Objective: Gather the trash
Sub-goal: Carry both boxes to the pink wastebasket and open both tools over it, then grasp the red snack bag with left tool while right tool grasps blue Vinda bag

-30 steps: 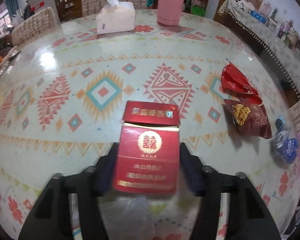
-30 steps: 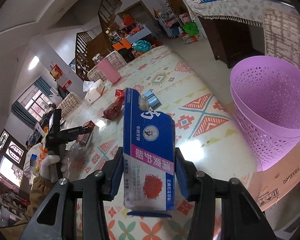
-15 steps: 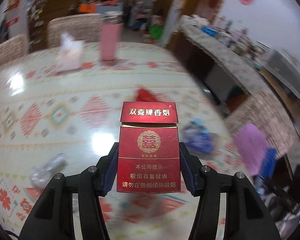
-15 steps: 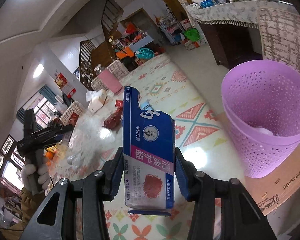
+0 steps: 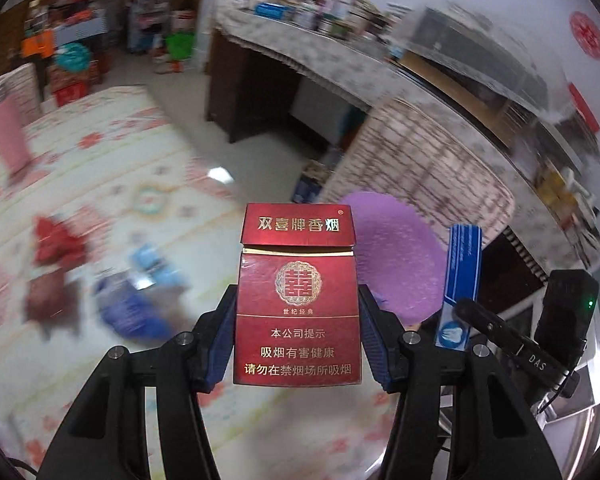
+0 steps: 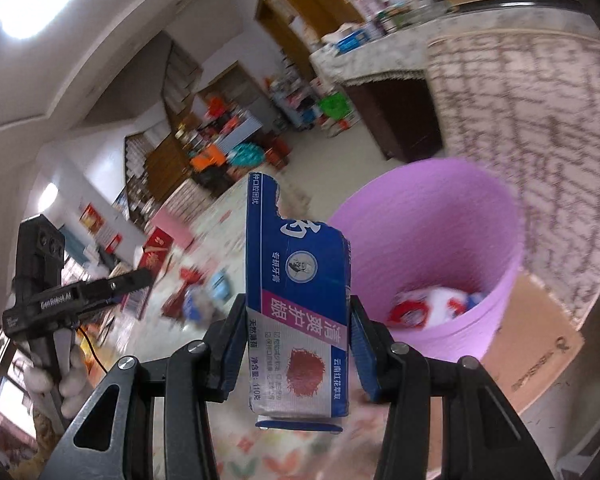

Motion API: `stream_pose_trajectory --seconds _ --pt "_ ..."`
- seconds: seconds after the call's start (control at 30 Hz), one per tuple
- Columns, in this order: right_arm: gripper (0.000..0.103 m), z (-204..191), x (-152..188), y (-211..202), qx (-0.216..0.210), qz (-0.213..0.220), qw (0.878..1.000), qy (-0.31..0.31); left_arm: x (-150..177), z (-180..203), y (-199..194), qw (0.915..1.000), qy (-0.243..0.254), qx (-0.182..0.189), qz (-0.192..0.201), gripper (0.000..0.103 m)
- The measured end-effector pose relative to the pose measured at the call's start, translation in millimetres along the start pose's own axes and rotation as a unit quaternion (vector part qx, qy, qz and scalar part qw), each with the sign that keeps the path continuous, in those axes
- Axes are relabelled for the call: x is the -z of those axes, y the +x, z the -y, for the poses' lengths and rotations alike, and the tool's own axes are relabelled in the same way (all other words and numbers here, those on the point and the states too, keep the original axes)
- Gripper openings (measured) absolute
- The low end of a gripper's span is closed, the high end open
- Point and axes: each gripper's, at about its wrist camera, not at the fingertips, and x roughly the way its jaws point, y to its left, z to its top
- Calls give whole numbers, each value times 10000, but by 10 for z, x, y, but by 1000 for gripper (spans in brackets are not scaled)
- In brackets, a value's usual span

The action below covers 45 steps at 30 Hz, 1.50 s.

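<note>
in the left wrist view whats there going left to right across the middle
red wrapper → blue wrappers → red cigarette pack in the left claw → purple bin → blue toothpaste box

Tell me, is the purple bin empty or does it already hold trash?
Not empty. In the right wrist view, the purple bin already holds white and red wrappers at its bottom. How many pieces is unclear through the blur.

Left gripper fingers clamped, pointing steeply down; right gripper fingers clamped, tilted down.
</note>
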Motion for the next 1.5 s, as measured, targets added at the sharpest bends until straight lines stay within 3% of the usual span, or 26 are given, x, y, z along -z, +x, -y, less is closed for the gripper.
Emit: stream_pose_trajectory --seconds 0.17,0.3,0.37,0.47,0.57,0.77,0.9,1.07,1.23,1.37,1.5 --pt "52 286 -285 -54 207 212 9994 199 -272 407 496 9984 82 475 -300 55" --pt "53 463 -475 2 377 319 9984 279 -441 703 780 9972 313 531 -414 56" --pt "66 582 -540 63 483 287 9976 399 -476 783 860 9969 418 486 -460 62" --pt "69 646 -526 73 396 312 9973 527 -443 829 858 9975 505 218 -433 77" --pt "72 621 -468 78 336 288 9979 470 -311 782 744 9976 607 -25 -340 77" --pt "74 380 -300 53 388 325 9986 120 -28 529 486 9987 418 -50 -287 77" --pt "86 180 -201 79 200 477 9987 -34 156 188 233 9996 53 -260 -43 77" --pt "86 -261 -25 421 -508 -116 9983 -245 331 -365 -96 9966 -369 -716 185 77" --pt "86 -785 211 949 -1023 -734 9905 -548 510 -1258 -430 9814 -1167 -1485 346 77" --pt "86 -1088 355 1362 -1077 -790 9870 -890 573 -1838 -526 9698 -1762 -1662 279 77" --pt "86 -1194 479 1662 -1090 -954 9851 -930 588 -2266 -499 9625 -2207 -1564 186 77"
